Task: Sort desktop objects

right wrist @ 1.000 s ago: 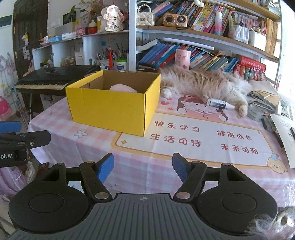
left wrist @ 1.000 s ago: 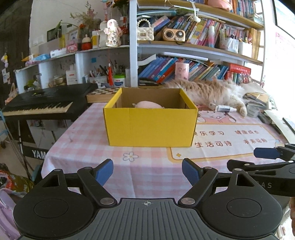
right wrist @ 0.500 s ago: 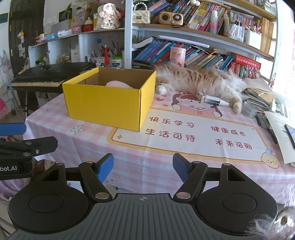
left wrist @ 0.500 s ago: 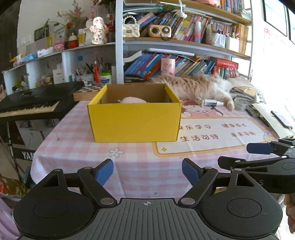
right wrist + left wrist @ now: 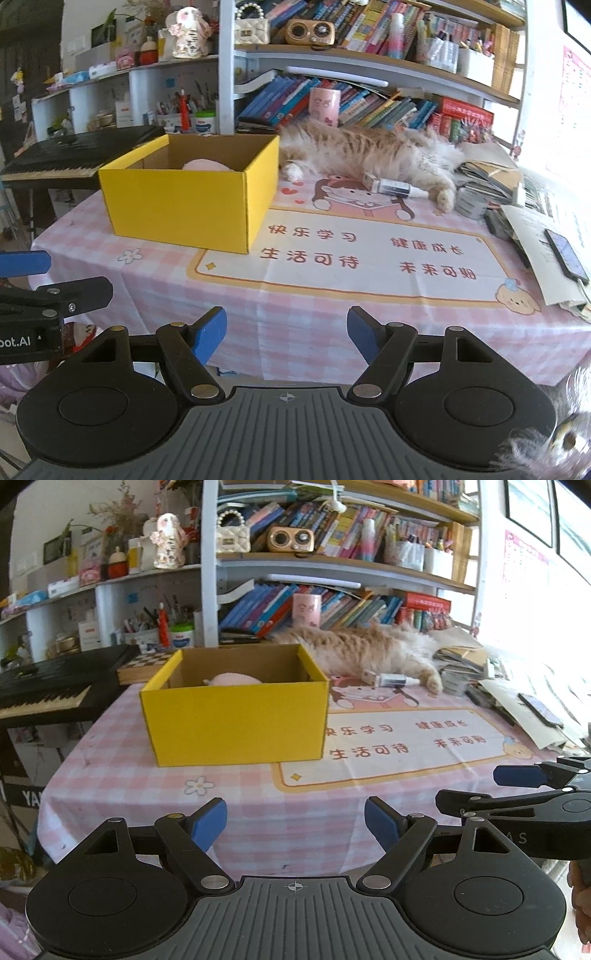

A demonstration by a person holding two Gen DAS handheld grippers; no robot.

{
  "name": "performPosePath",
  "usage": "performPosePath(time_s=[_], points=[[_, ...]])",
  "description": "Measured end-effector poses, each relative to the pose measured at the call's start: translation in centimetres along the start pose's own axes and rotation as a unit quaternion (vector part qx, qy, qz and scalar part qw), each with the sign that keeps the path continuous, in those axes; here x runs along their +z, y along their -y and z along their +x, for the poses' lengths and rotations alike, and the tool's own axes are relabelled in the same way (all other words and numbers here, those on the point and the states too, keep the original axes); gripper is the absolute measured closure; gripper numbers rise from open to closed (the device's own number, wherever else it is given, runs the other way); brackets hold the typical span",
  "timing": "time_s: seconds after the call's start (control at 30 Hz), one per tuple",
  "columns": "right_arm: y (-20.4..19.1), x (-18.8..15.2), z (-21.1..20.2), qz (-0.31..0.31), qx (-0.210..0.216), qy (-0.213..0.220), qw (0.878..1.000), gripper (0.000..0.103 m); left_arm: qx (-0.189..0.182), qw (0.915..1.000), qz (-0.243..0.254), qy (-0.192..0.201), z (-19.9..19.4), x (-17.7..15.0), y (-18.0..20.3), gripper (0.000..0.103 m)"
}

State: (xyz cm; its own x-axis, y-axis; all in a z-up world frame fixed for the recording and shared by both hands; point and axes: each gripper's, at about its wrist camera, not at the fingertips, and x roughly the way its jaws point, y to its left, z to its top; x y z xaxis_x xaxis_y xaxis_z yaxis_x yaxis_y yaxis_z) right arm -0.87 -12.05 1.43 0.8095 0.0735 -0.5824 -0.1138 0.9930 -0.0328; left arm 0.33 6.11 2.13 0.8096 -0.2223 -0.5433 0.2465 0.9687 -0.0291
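Note:
A yellow cardboard box [image 5: 236, 720] [image 5: 192, 199] stands on the pink checked tablecloth, with a pale pink soft object [image 5: 231, 679] [image 5: 205, 165] inside it. A small spray bottle [image 5: 391, 679] [image 5: 393, 186] lies beside an orange cat's paw at the back. My left gripper [image 5: 295, 825] hangs open before the table's front edge, nothing between its blue pads. My right gripper [image 5: 286, 334] is open too and empty, level with the front edge. Each gripper shows at the other view's side.
An orange cat [image 5: 369, 155] sprawls along the back of the table. Stacked papers and notebooks [image 5: 487, 173] and a phone [image 5: 565, 254] fill the right side. A black keyboard [image 5: 48, 690] stands at the left, crowded bookshelves behind. A printed mat [image 5: 369, 254] covers the table's middle.
Both views have shifted: the box and table now sit further left and a little further off in the left wrist view. Both grippers stay open and empty.

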Motion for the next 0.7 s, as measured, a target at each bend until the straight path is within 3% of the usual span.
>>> performPosePath(time_s=[0.7], points=[[2.8, -1.0, -0.4, 0.039, -0.048, -0.015, 0.998, 0.032, -0.055, 0.9979, 0.032, -0.012, 2.3, 0.7, 2.7, 0.019]])
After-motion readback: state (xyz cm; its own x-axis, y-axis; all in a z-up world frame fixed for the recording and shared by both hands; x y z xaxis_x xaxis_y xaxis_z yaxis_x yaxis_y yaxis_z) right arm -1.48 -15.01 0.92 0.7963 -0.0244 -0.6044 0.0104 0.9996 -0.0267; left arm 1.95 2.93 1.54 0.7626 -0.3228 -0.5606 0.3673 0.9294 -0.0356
